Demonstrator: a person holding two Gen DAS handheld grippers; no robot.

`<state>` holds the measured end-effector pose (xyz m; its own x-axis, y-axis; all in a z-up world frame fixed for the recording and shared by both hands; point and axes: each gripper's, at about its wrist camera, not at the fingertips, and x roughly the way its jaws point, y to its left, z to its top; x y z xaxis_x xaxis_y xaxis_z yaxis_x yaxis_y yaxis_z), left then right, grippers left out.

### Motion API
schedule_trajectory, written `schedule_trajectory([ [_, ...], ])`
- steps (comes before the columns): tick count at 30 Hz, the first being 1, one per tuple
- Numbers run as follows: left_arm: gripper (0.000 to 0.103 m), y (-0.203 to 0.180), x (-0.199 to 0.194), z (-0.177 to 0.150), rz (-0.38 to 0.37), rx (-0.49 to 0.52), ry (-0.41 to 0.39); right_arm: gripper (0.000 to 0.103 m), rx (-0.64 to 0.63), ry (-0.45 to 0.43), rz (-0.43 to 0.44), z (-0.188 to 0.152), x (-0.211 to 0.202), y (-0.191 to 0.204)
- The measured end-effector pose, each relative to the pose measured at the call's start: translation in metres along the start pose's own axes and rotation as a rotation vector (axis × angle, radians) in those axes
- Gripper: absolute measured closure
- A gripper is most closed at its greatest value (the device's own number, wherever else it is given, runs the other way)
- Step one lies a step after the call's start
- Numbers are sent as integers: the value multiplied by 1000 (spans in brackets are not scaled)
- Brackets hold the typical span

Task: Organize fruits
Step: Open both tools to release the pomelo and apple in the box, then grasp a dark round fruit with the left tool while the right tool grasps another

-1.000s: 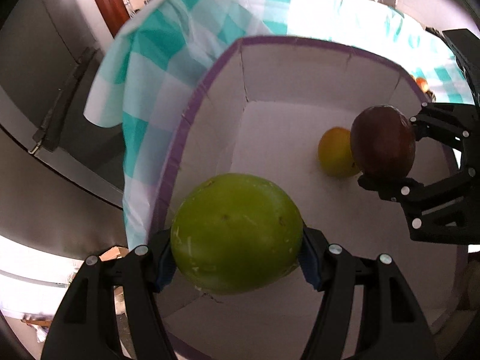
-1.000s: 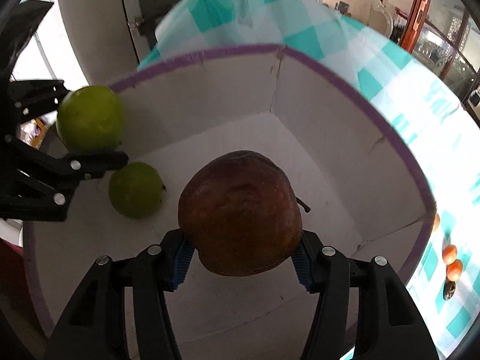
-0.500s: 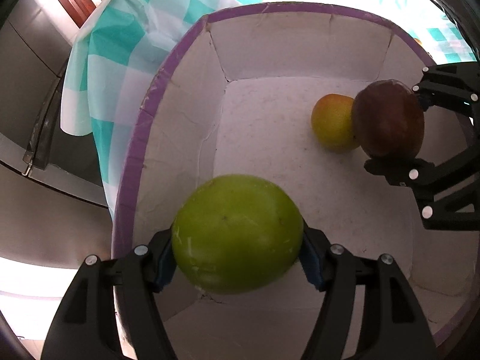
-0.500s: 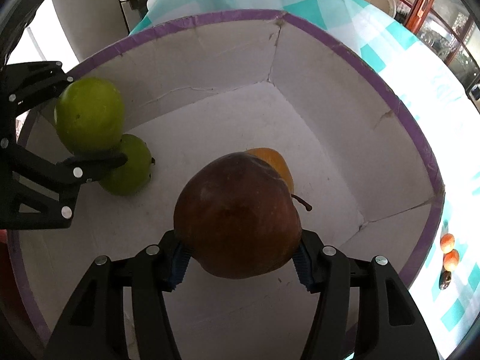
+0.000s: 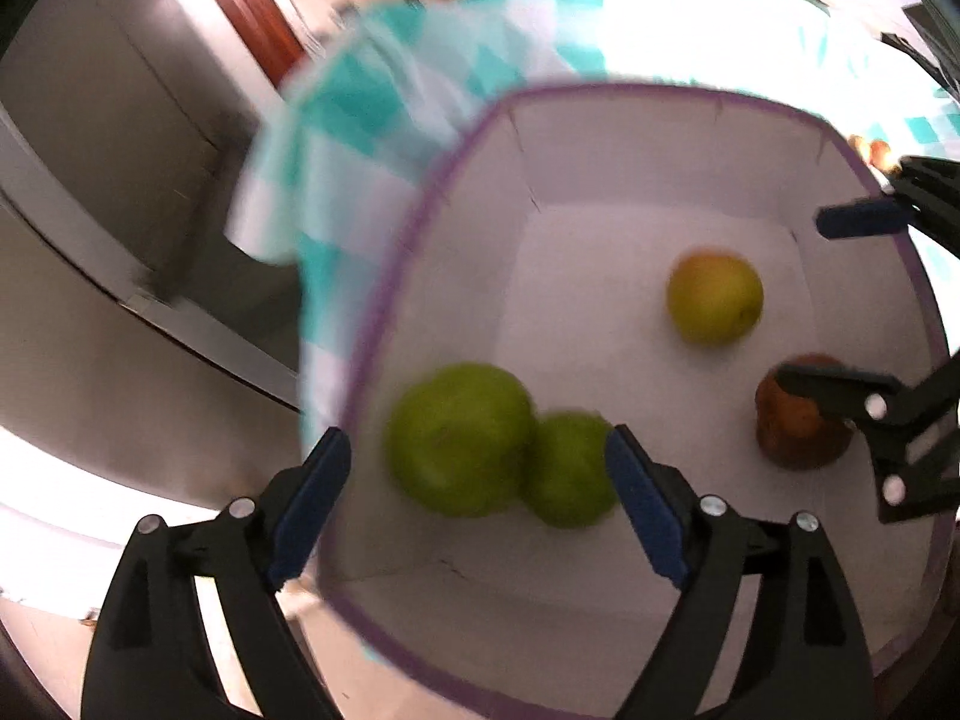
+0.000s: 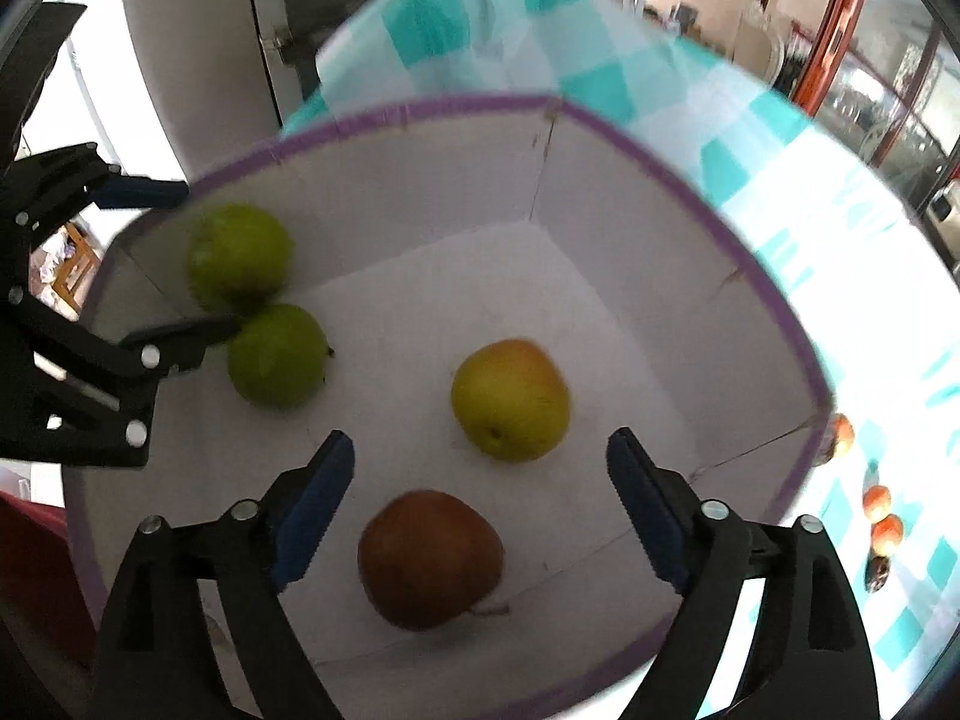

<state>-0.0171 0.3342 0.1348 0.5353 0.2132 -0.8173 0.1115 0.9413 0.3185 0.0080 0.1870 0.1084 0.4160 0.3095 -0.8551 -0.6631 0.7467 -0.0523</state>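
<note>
In front of you is a white box with a purple rim, and it stands on a table with a teal checked cloth. Four fruits lie on the floor of the box. Two green fruits touch each other near one wall: the bigger green fruit and the smaller green fruit. A yellow fruit lies alone near the middle. A dark red fruit lies near your right gripper, apart from the yellow one. Some small orange fruits lie on the cloth outside the box.

Half a second ago each gripper held one fruit above the box. Now your left gripper has released the bigger green fruit, and its fingers are spread wide with nothing between them. Your right gripper has let the dark red fruit go too, and it is also spread wide. Both fruits now rest on the box floor.
</note>
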Motion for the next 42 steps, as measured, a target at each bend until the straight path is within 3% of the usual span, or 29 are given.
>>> schedule_trajectory([
  [3, 14, -9, -33, 3, 83, -40, -86, 18, 5, -54, 0, -7, -18, -8],
  [6, 9, -23, -43, 10, 121, -75, -103, 18, 37, -121, -15, -16, -45, -28],
  [10, 9, -58, -62, 19, 191, -108, -137, 17, 142, -189, -49, -55, -89, -68],
  [13, 9, -94, -79, 26, 138, -115, -195, 16, 220, -170, -85, -88, -105, -100],
  [17, 9, -164, -94, 30, 45, -20, -230, 17, 312, -108, -129, -140, -116, -136],
  [25, 9, -284, -82, 3, -135, 173, -141, 17, 461, -7, -182, -249, -123, -172],
  [30, 9, -323, -72, -28, -202, 250, -67, 17, 555, 61, -198, -299, -112, -181],
  [35, 9, -320, -48, -38, -222, 225, 10, 17, 602, 89, -203, -312, -93, -188],
  [42, 9, -297, 1, -12, -253, 135, 73, 19, 644, 96, -246, -274, -45, -221],
])
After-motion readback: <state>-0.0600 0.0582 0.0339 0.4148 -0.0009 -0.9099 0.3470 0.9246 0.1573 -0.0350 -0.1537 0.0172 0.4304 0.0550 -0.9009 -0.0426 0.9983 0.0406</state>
